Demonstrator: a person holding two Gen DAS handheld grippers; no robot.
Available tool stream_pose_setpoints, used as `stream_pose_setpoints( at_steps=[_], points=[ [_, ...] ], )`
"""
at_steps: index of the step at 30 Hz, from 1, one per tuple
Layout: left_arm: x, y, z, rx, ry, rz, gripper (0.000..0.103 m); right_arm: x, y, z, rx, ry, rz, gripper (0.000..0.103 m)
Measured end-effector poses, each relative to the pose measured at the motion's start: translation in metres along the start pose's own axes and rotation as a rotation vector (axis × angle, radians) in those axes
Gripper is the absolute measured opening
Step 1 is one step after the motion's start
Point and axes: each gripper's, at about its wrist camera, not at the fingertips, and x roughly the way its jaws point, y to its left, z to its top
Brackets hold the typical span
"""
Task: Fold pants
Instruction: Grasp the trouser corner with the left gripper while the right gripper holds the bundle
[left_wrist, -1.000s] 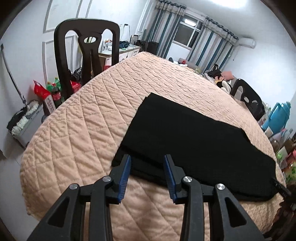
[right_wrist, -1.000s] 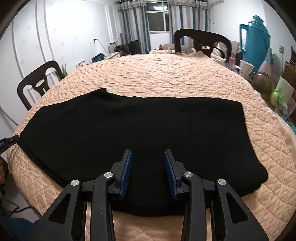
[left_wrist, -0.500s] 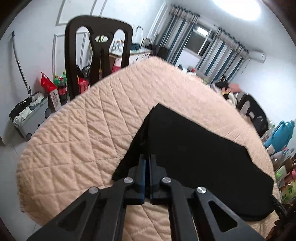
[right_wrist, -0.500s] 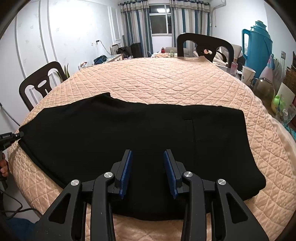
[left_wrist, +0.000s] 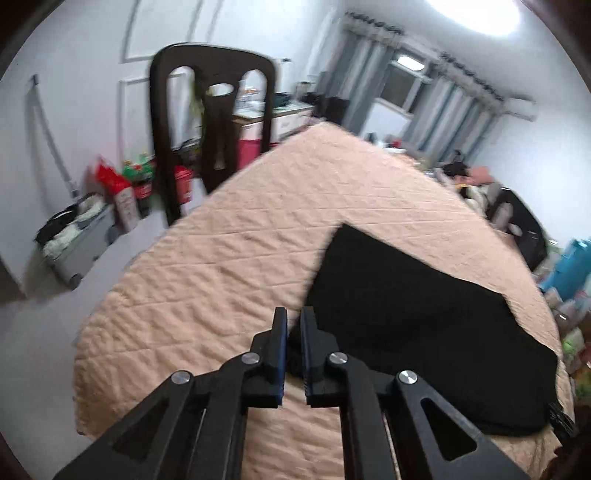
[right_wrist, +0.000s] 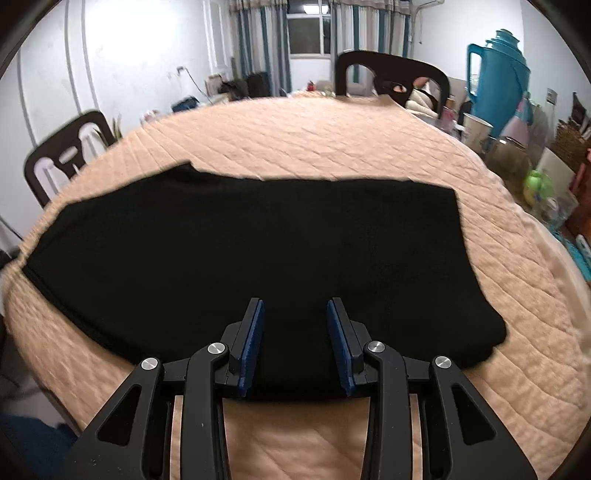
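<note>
The black pants (right_wrist: 258, 254) lay spread flat on the round table (right_wrist: 332, 147), which was covered by a peach quilted cloth, with their long side running along the near edge and one end reaching toward the table's left rim in the right wrist view. The left gripper (left_wrist: 293, 332) was closed down on the corner of the pants at that end, a bunched bit of black fabric pinched between its blue-lined pads; its jaws had just eased a touch wider while keeping the cloth between them. The fabric at that corner was pulled up off the cloth in a small peak, while the rest of the garment stayed flat toward the far right rim. The right gripper (right_wrist: 295, 332) hovered over the near edge of the pants close to their middle, its jaws standing apart with nothing between the pads. A dark chair (left_wrist: 214, 122) stood at the table's left edge in the left wrist view, and a blue thermos jug (right_wrist: 498, 77) stood beyond the table's right rim among cups and bottles.
</note>
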Motion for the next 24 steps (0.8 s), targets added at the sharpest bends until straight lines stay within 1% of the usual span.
stream_pose_setpoints(
  at_steps=[2, 4, 5, 6, 9, 10, 13, 15, 18, 20, 22, 24],
  points=[
    [0.005, -0.016, -0.008, 0.055, 0.019, -0.061, 0.017, -0.004, -0.004, -0.003, 0.004, 0.015, 0.002, 0.036],
    [0.017, -0.025, -0.017, 0.089, 0.072, -0.097, 0.020, -0.007, -0.008, -0.009, -0.007, 0.037, -0.019, 0.036],
    [0.024, -0.027, -0.021, 0.093, 0.106, -0.106, 0.020, -0.011, -0.011, -0.011, -0.008, 0.043, -0.030, 0.036],
    [0.026, -0.027, -0.024, 0.086, 0.117, -0.110, 0.020, -0.013, -0.012, -0.012, -0.006, 0.047, -0.040, 0.037],
    [0.019, -0.030, -0.027, 0.085, 0.107, -0.120, 0.023, -0.021, -0.011, -0.011, -0.008, 0.023, -0.057, 0.037],
    [0.017, -0.028, -0.027, 0.074, 0.107, -0.126, 0.027, -0.023, -0.009, -0.009, -0.011, 0.010, -0.046, 0.037],
    [0.012, -0.020, -0.032, 0.026, 0.121, -0.143, 0.036, -0.022, 0.005, -0.003, -0.033, -0.024, 0.007, 0.037],
    [0.012, -0.011, -0.039, -0.041, 0.141, -0.163, 0.039, -0.015, 0.016, 0.002, -0.057, -0.033, 0.045, 0.037],
    [0.010, -0.005, -0.041, -0.109, 0.120, -0.188, 0.041, -0.008, 0.033, 0.010, -0.103, -0.046, 0.086, 0.037],
    [0.014, -0.002, -0.039, -0.145, 0.094, -0.212, 0.046, -0.007, 0.041, 0.014, -0.127, -0.059, 0.108, 0.037],
    [0.019, -0.003, -0.034, -0.172, 0.063, -0.220, 0.047, -0.005, 0.046, 0.019, -0.140, -0.073, 0.132, 0.037],
    [0.023, -0.001, -0.030, -0.207, 0.046, -0.231, 0.047, -0.004, 0.047, 0.023, -0.141, -0.079, 0.137, 0.037]
  ],
)
